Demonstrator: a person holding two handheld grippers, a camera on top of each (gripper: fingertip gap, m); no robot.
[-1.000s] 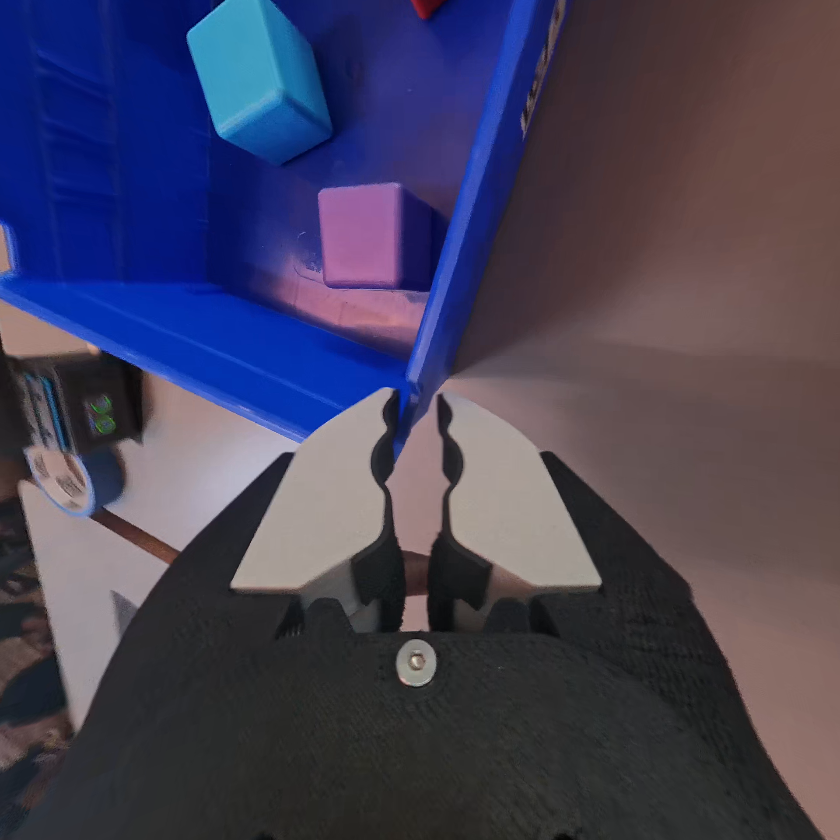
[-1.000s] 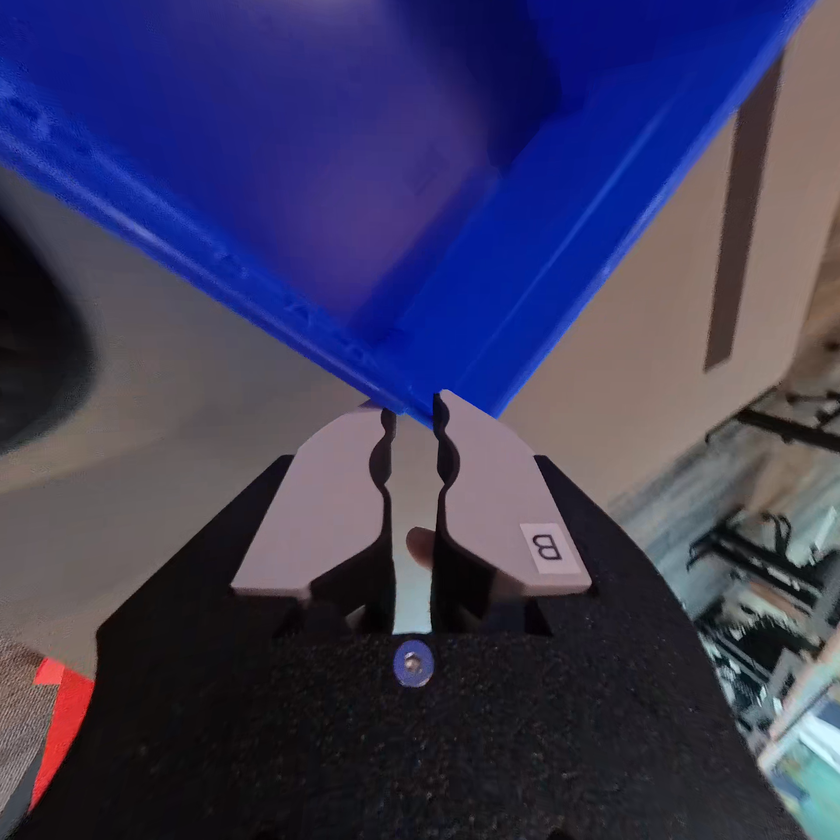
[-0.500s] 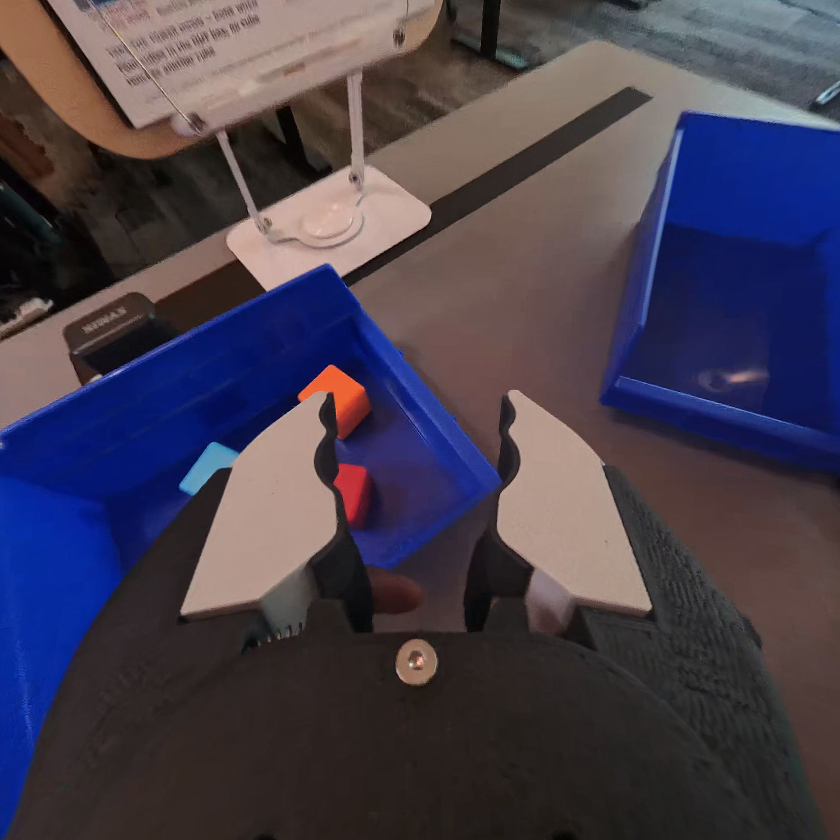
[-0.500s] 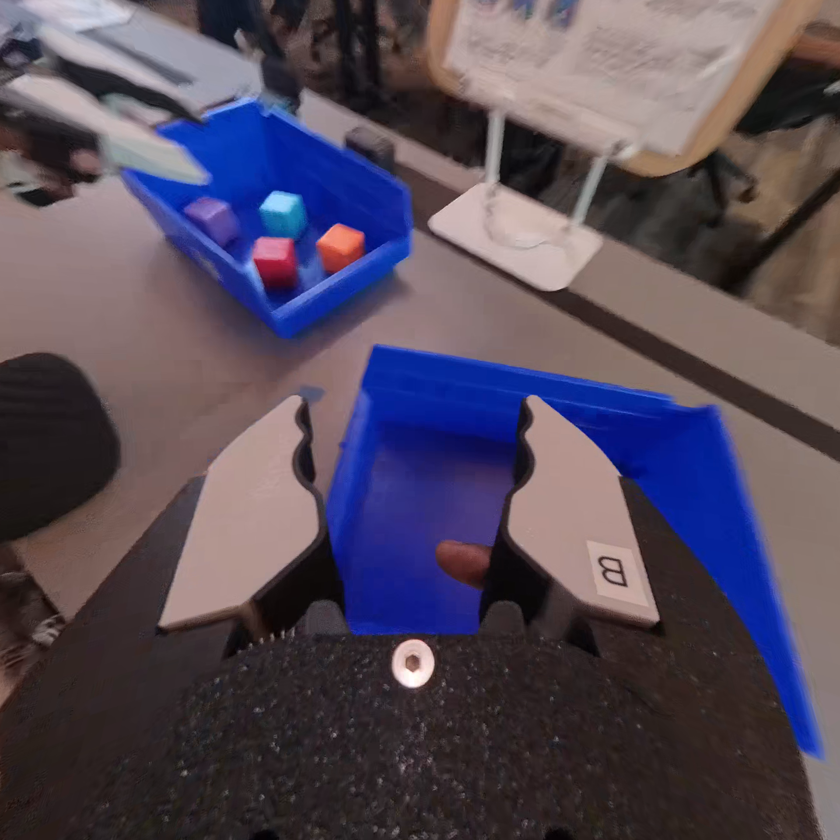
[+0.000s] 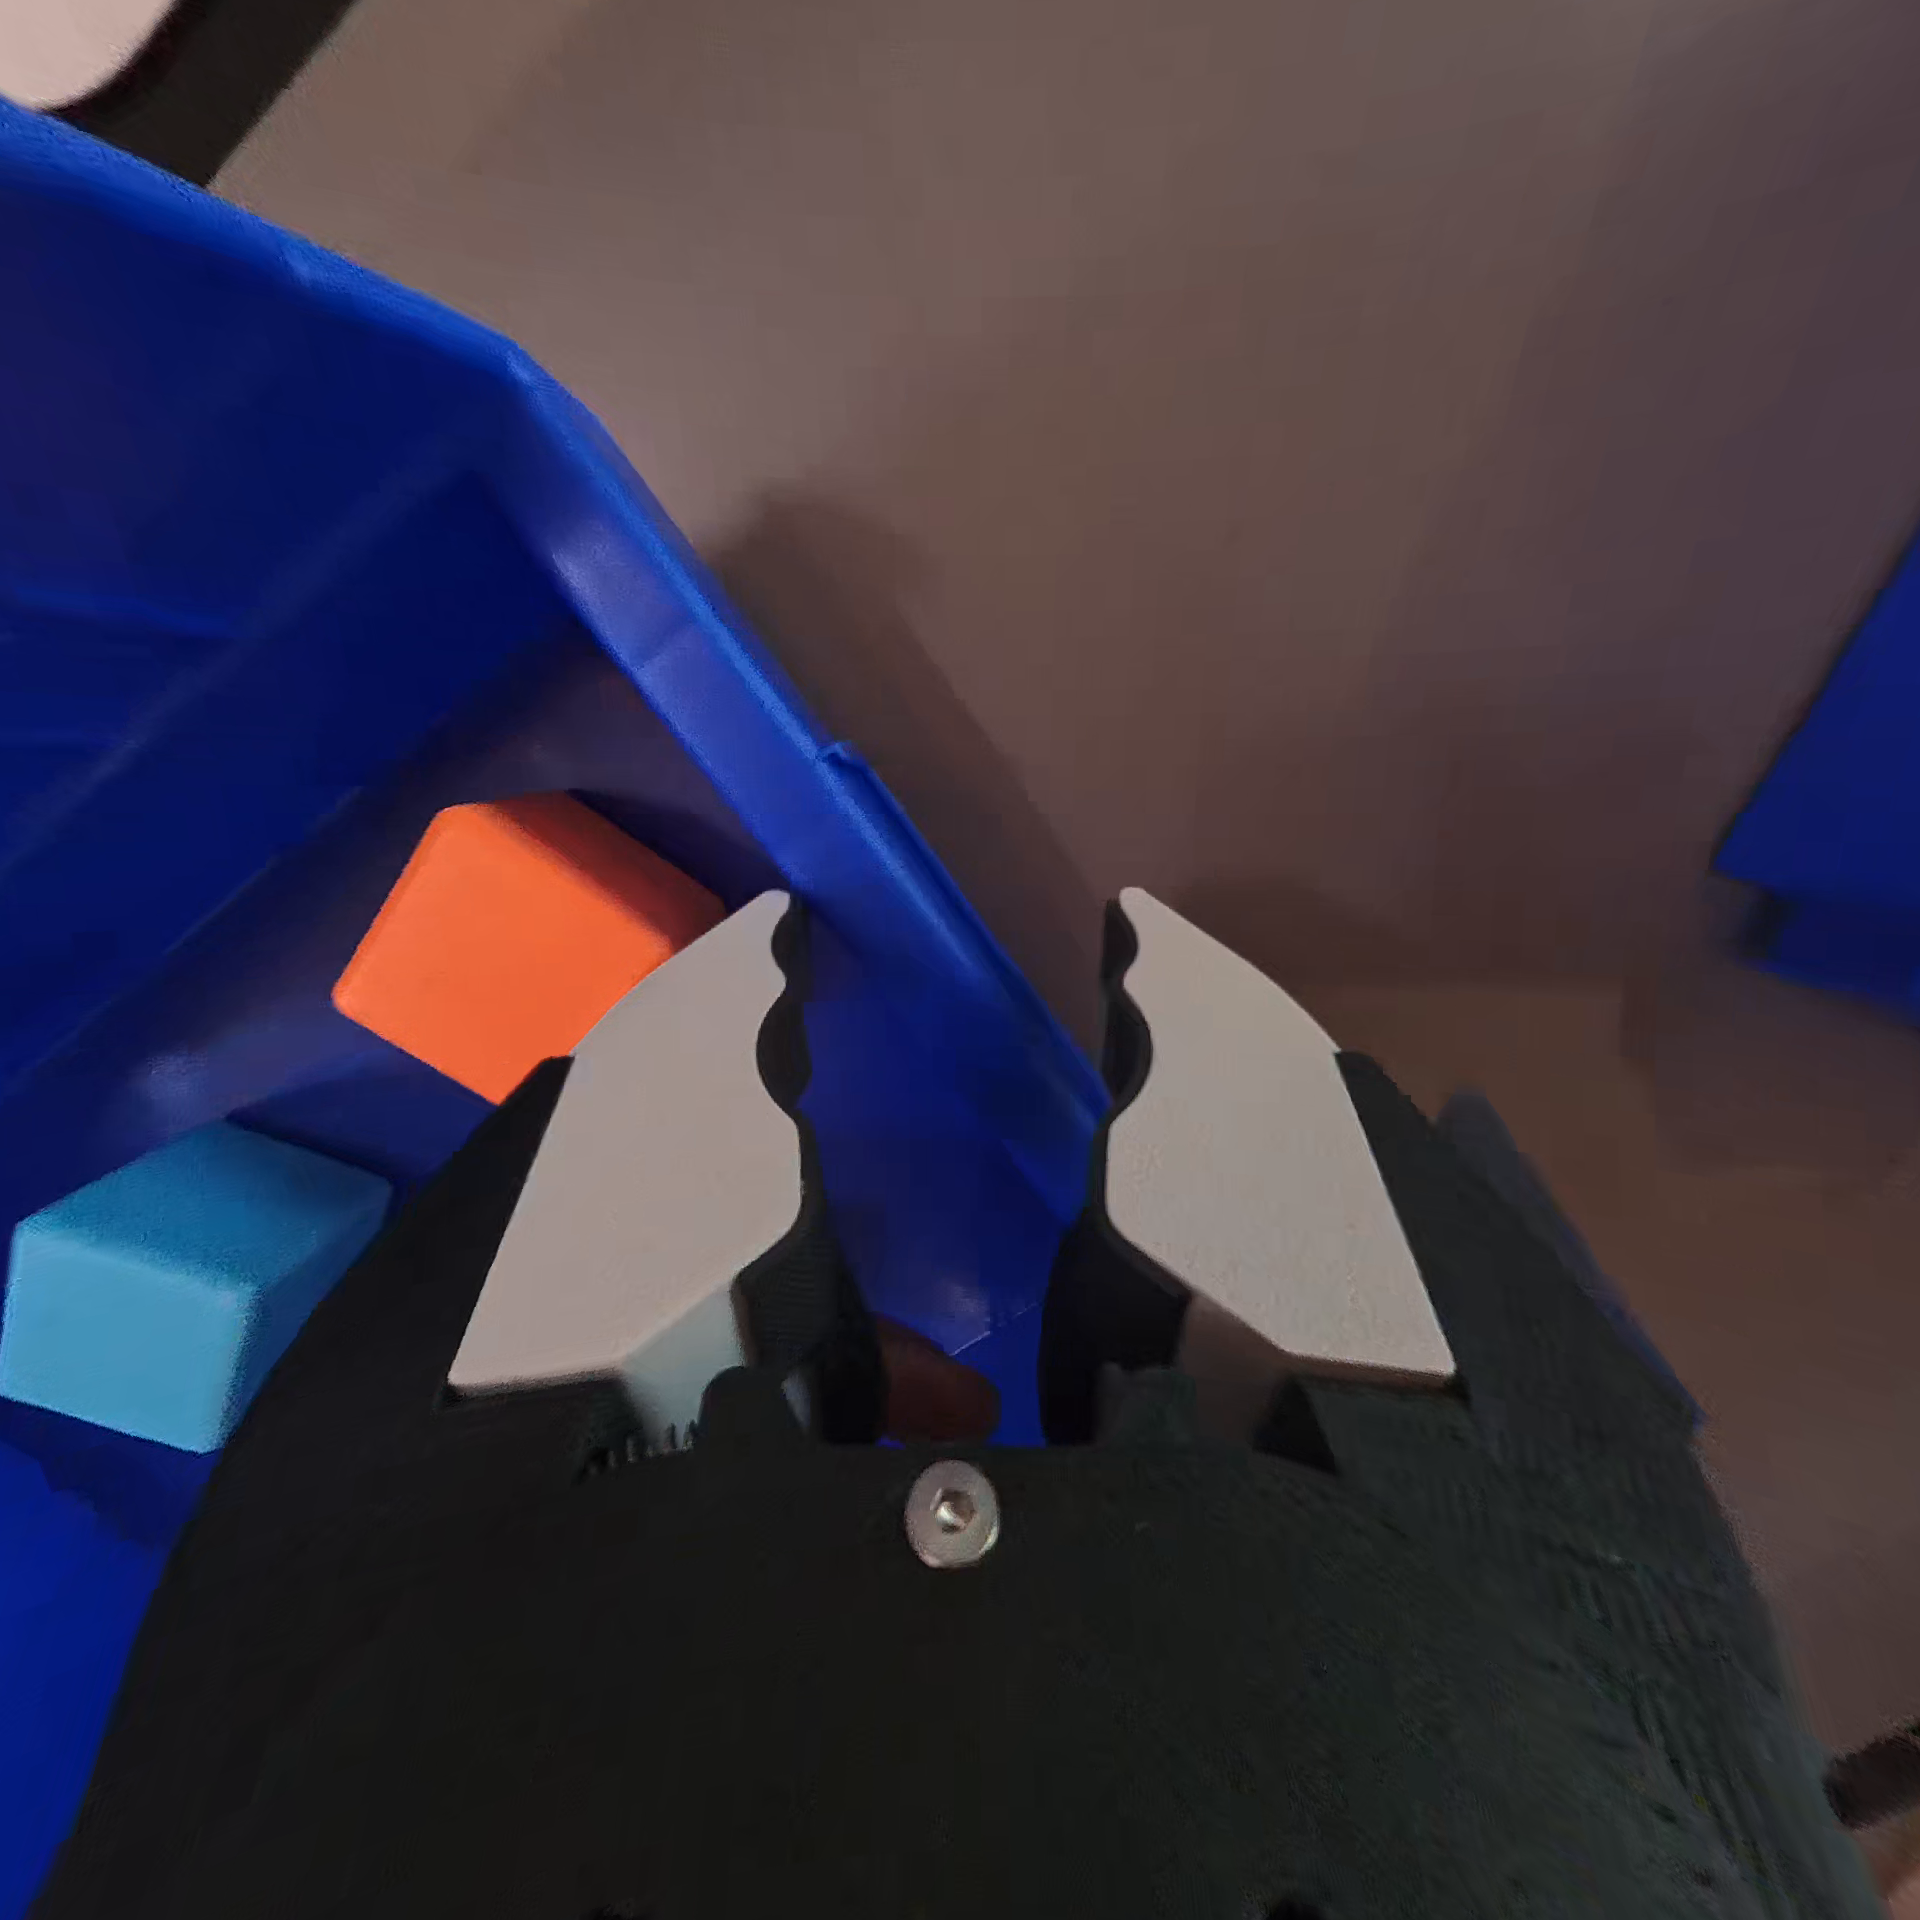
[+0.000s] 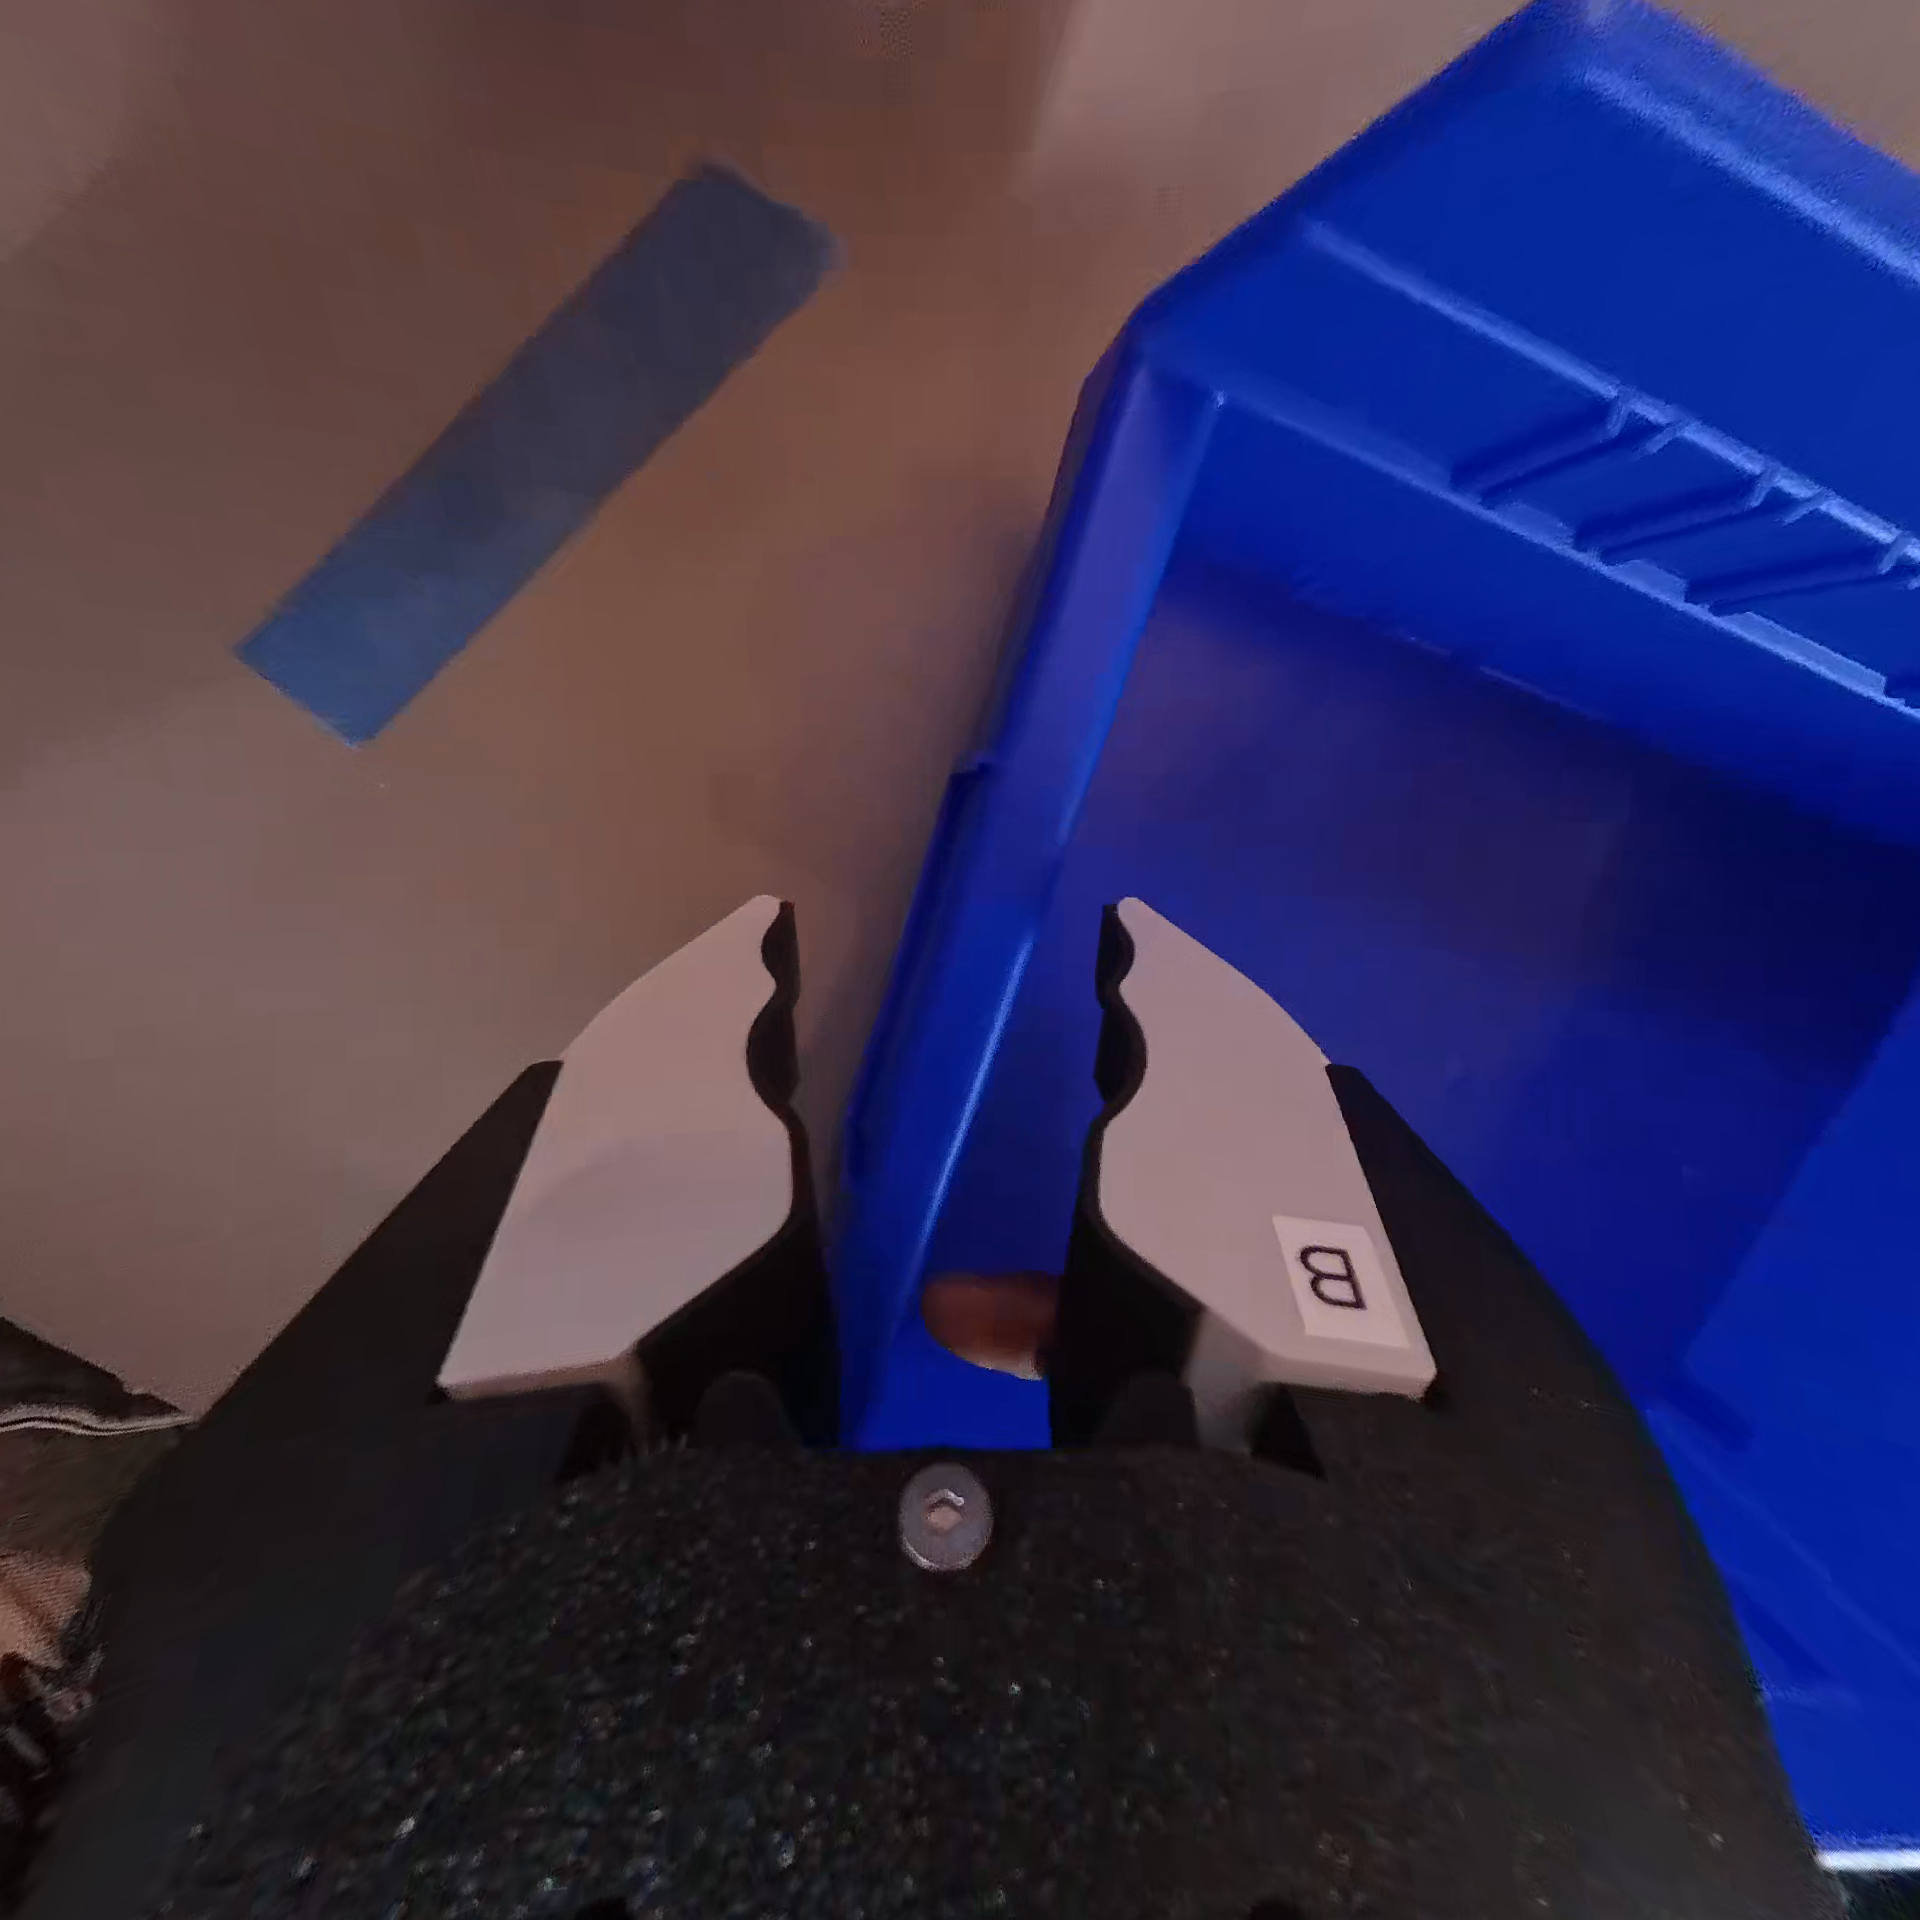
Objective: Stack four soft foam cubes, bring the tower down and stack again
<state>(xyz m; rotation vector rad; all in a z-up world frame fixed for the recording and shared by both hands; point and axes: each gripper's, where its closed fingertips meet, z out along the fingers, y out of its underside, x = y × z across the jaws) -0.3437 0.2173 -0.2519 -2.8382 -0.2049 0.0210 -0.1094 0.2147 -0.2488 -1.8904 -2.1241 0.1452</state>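
Since each gripper, left gripper (image 5: 948, 914) and right gripper (image 6: 943, 920), stood parted astride a blue bin (image 5: 914, 997) wall, gripping nothing, closing risked tipping the orange cube (image 5: 520, 935) and light-blue cube (image 5: 156, 1278) lying inside.

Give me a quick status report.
Left gripper open, astride bin wall. Right gripper open, astride second bin wall. Orange cube, light blue cube unstacked.

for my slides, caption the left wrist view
Open left gripper straddles the blue bin wall; orange cube, light-blue cube inside.

Orange cube (image 5: 520, 935), light-blue cube (image 5: 177, 1278) in bin (image 5: 727, 727)
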